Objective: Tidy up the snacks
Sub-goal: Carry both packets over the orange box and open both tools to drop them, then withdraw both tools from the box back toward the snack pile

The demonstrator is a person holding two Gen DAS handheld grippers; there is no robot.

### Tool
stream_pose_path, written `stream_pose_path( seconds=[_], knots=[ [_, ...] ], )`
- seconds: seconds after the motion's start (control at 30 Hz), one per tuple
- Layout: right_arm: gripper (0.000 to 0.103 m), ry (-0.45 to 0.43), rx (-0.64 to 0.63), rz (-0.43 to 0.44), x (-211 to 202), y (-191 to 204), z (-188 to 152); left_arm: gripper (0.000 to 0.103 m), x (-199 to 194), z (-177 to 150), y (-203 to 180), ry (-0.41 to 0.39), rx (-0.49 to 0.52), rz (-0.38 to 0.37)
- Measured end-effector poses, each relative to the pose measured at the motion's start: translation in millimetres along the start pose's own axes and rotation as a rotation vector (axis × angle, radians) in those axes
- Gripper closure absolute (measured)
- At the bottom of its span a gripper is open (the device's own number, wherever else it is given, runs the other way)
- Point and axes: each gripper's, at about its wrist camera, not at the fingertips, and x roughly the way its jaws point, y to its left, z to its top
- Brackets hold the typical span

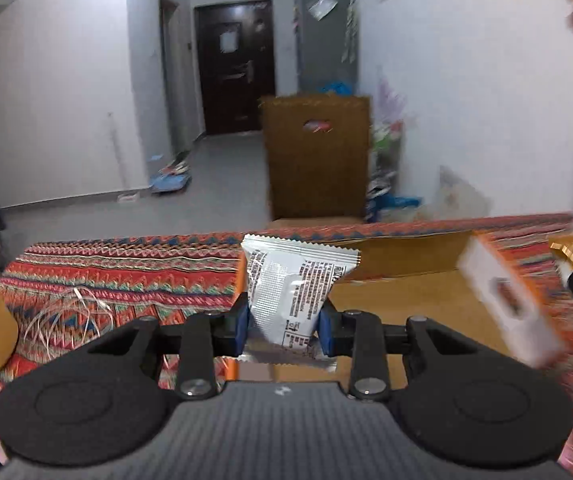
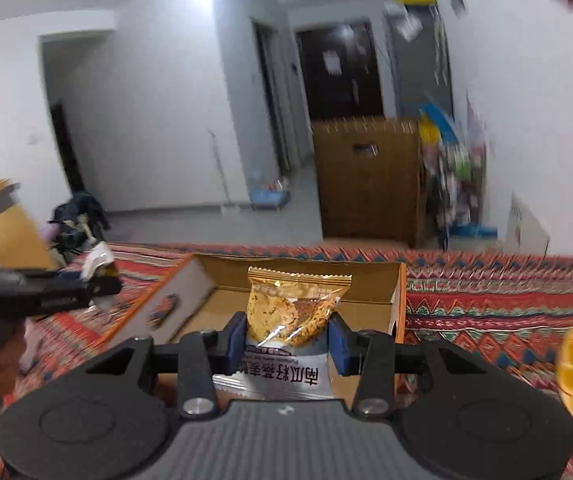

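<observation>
Left gripper point(image 1: 284, 330): fingers clamped on a silver snack packet point(image 1: 292, 294), printed back facing the camera. Right gripper point(image 2: 286, 346): fingers clamped on a gold snack packet point(image 2: 296, 308). Both packets held above the open cardboard box point(image 2: 400, 300), silver one at its left side, gold one over its middle. Box rests on the patterned table point(image 2: 486, 304)
</observation>
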Motion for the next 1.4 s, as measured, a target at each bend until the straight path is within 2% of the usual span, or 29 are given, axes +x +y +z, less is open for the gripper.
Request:
stream_pose_path(
  seconds=[0.03, 0.1, 0.2, 0.27, 0.3, 0.33, 0.37, 0.43, 0.5, 0.7, 0.8, 0.87, 0.93, 1.03, 1.2, 1.3, 1.4],
  knots=[
    [0.061, 0.037, 0.011, -0.014, 26.4, -7.4, 10.4, 0.069, 18.3, 4.8, -3.7, 0.017, 0.021, 0.022],
    [0.061, 0.109, -0.005, -0.076, 74.1, -16.8, 23.2, 0.069, 57.5, 13.7, -9.6, 0.064, 0.062, 0.021],
    [0.061, 0.215, -0.044, -0.162, 138.2, -24.8, 30.8, 0.069, 114.0, 22.7, -11.8, 0.194, 0.051, 0.020],
    [0.061, 0.258, -0.111, -0.239, 169.7, -23.7, 31.0, 0.067, 136.0, 23.0, -16.5, 0.223, 0.073, 0.020],
    [0.060, 0.265, -0.144, -0.268, 180.6, -21.6, 30.4, 0.055, 142.3, 21.9, -18.8, 0.215, 0.080, 0.024],
    [0.057, 0.265, -0.168, -0.295, 189.2, -20.0, 30.1, 0.038, 146.1, 21.1, -21.2, 0.195, 0.087, 0.035],
    [0.053, 0.262, -0.183, -0.313, 194.6, -18.7, 30.0, 0.034, 145.7, 18.9, -20.7, 0.165, 0.098, 0.032],
    [0.033, 0.233, -0.203, -0.326, 193.2, -14.3, 29.3, 0.028, 142.4, 18.2, -21.2, 0.136, 0.103, 0.020],
    [0.027, 0.200, -0.228, -0.336, 185.7, -5.5, 29.6, 0.025, 134.0, 19.6, -16.3, 0.126, 0.080, 0.007],
    [0.023, 0.125, -0.223, -0.300, 129.5, 4.7, 41.3, 0.017, 80.7, 41.5, 2.1, 0.066, 0.016, -0.020],
    [0.015, 0.087, -0.196, -0.264, 85.2, 9.1, 42.7, 0.010, 33.8, 43.9, 10.6, 0.049, -0.030, -0.060],
    [0.011, 0.051, -0.174, -0.232, 49.4, 15.0, 36.7, 0.008, -8.0, 33.2, 13.3, 0.016, -0.062, -0.101],
    [0.010, 0.014, -0.157, -0.201, 8.3, 24.3, 23.3, 0.003, -52.2, 14.9, 14.7, -0.027, -0.088, -0.141],
    [0.007, -0.032, -0.147, -0.152, -46.7, 39.8, -4.1, 0.001, -118.9, -21.2, 13.3, -0.082, -0.075, -0.198],
    [0.002, -0.108, -0.177, -0.122, -131.7, 69.6, -67.8, 0.000, -209.7, -84.3, 12.4, -0.176, -0.029, -0.181],
    [0.001, -0.154, -0.173, -0.104, -177.6, 86.2, -112.5, 0.000, -247.7, -124.2, 14.1, -0.189, -0.037, -0.177],
    [0.000, -0.181, -0.145, -0.100, -210.6, 96.5, -156.9, 0.000, -272.9, -164.3, 9.6, -0.157, -0.080, -0.170]
  ],
)
